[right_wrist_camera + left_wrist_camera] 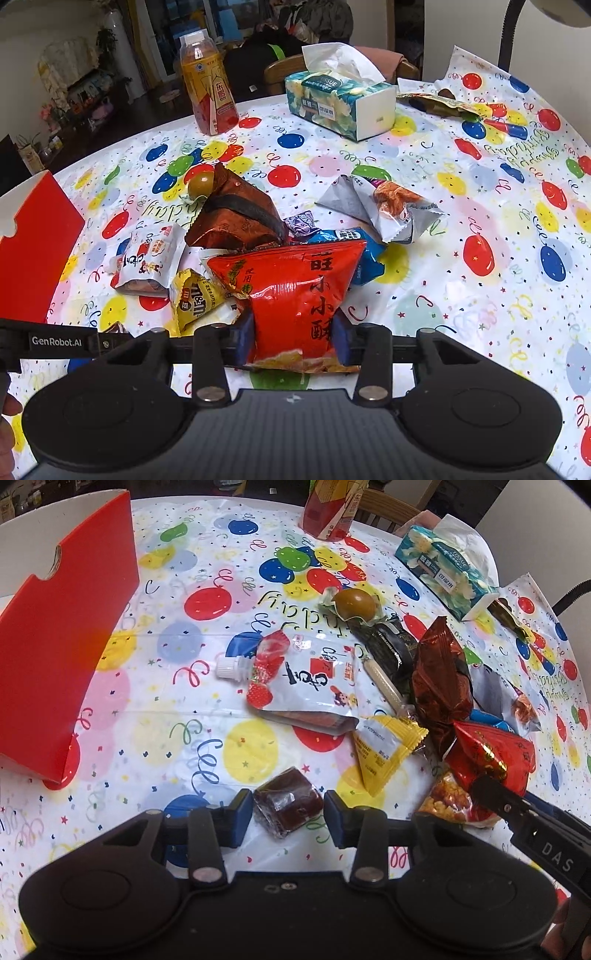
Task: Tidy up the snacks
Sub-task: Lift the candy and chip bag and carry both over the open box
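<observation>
Gripping a dark brown wrapped snack [287,808] at lower centre of the left wrist view, the left gripper [288,814] has its jaws pressed against both sides, on the surface [184,701]. Only the right wrist view shows the right gripper [294,341] pinching a red snack bag [295,295], lower centre. Red box [62,646] at left.

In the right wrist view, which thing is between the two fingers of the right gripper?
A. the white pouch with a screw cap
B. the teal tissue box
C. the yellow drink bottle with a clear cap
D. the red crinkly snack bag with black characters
D: the right gripper has its blue pads pressing in both sides of the red crinkly snack bag with black characters, which is pinched narrow there.
</observation>
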`<state>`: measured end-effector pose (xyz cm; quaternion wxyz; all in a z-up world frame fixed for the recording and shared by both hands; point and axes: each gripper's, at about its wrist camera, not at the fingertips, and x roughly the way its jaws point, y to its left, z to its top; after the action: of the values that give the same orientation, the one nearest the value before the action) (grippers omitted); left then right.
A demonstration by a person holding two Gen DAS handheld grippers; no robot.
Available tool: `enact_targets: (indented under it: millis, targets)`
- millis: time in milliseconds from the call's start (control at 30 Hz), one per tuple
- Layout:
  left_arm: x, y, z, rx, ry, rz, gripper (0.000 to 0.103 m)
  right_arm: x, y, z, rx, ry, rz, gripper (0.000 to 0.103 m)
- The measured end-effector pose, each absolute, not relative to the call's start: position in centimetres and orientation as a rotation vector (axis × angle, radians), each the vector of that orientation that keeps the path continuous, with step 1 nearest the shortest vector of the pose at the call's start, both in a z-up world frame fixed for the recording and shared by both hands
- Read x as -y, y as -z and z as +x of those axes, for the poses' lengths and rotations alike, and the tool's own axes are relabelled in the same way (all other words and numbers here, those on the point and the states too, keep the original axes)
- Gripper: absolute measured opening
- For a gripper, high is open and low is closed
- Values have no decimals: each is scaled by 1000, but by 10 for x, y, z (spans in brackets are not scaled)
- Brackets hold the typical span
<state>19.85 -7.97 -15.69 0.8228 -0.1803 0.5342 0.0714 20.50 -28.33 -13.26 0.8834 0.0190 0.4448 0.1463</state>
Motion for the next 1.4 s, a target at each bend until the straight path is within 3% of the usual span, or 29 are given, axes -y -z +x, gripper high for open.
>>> enact_targets:
  millis: [633, 1400]
  targets:
    - [69, 128, 172, -1071, -66, -351, 38, 265, 83, 157, -862, -313, 29, 39]
    - [-34, 34, 113, -890, -64, -294, 38, 120, 5, 127, -787, -514, -10, 39]
